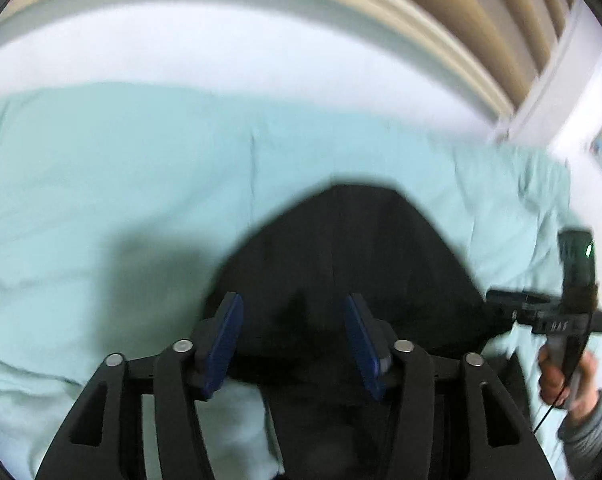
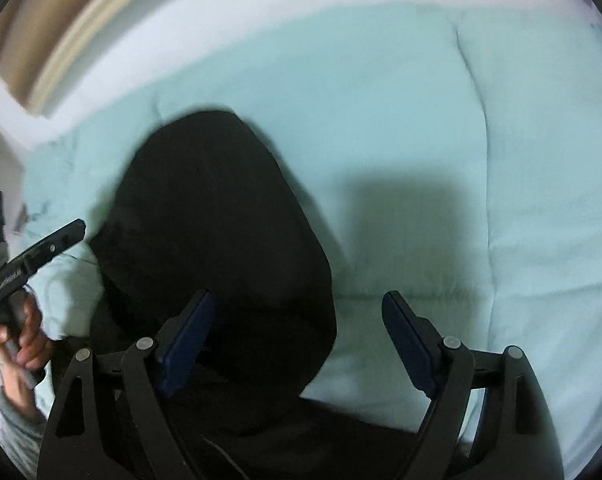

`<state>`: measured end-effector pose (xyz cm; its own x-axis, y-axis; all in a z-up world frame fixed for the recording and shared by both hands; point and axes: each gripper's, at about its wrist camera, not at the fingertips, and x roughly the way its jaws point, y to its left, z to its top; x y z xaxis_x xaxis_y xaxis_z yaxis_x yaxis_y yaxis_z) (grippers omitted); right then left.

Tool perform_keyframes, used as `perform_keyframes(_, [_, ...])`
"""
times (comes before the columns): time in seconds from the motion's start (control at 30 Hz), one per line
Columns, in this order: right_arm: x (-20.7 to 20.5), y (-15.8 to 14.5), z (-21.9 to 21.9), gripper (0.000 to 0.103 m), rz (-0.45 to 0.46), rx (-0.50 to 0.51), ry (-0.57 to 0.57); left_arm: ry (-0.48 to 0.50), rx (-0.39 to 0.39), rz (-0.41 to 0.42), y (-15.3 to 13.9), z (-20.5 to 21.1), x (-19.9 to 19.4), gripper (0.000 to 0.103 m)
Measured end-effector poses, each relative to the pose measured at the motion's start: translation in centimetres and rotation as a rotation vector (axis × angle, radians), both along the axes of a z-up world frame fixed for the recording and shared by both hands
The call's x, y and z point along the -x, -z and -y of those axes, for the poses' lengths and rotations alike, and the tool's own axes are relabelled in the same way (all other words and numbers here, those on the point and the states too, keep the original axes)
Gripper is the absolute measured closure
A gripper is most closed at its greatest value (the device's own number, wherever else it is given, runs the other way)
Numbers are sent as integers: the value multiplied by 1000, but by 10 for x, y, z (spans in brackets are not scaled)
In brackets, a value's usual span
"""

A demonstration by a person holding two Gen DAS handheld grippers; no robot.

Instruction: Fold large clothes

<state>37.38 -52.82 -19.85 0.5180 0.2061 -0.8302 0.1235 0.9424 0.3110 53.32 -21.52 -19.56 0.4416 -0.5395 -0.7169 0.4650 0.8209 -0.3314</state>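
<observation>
Black garment [image 1: 341, 248] lies flat on the pale mint bedspread [image 1: 101, 168], rounded end pointing away toward the white bed edge.

Left gripper [image 1: 293, 340]: jaws apart, nothing pinched. It hangs over the garment's near part; dark fabric fills the gap between the blue pads [image 1: 225, 340], but contact can't be judged through the blur.

Right gripper [image 2: 297, 344]: jaws spread wide, nothing held. Its left pad is over the garment's right edge, its right pad [image 2: 409, 344] over bare bedspread. So the garment sits left of this gripper's centre line.

Each view shows the other gripper at the frame edge, with a hand [image 2: 25, 340] on its handle.
</observation>
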Motion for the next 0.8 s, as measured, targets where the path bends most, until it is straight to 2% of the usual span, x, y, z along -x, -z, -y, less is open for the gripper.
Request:
perform_keyframes(0.07, [-5, -4, 4, 15, 11, 4, -11, -32, 10, -3, -2, -7, -15, 31])
perform_keyframes(0.13, [-13, 0, 4, 15, 3, 14, -13, -30, -2, -57, 9, -7, -38, 31])
perform_keyframes(0.23, [-31, 16, 6, 15, -32, -69, -41, -4, -1, -157, 38, -4, -61, 31])
perform_keyframes(0.37, [-48, 38, 2, 18, -82, -176, -82, 81, 162, -328, 72, 3, -78, 31])
perform_keyframes(0.43, [-51, 50, 0, 23, -101, -228, -130, 94, 178, -347, 79, 5, -78, 31])
perform_keyframes(0.47, [-54, 53, -4, 30, -104, -240, -148, 96, 173, -346, 82, 7, -79, 31])
perform_keyframes(0.5, [-56, 52, -8, 35, -99, -222, -155, 98, 158, -329, 82, 10, -76, 38])
perform_keyframes(0.53, [-56, 49, -11, 39, -88, -196, -162, 104, 136, -304, 80, 13, -72, 60])
perform_keyframes(0.6, [-52, 26, -17, 61, -59, -146, -177, 116, 94, -253, 72, 16, -59, 78])
perform_keyframes(0.63, [-51, 19, -22, 66, -41, -120, -187, 127, 87, -215, 63, 15, -50, 85])
perform_keyframes(0.8, [-8, -31, -45, 79, 68, 30, -242, 194, 112, -63, 1, 0, 1, 90])
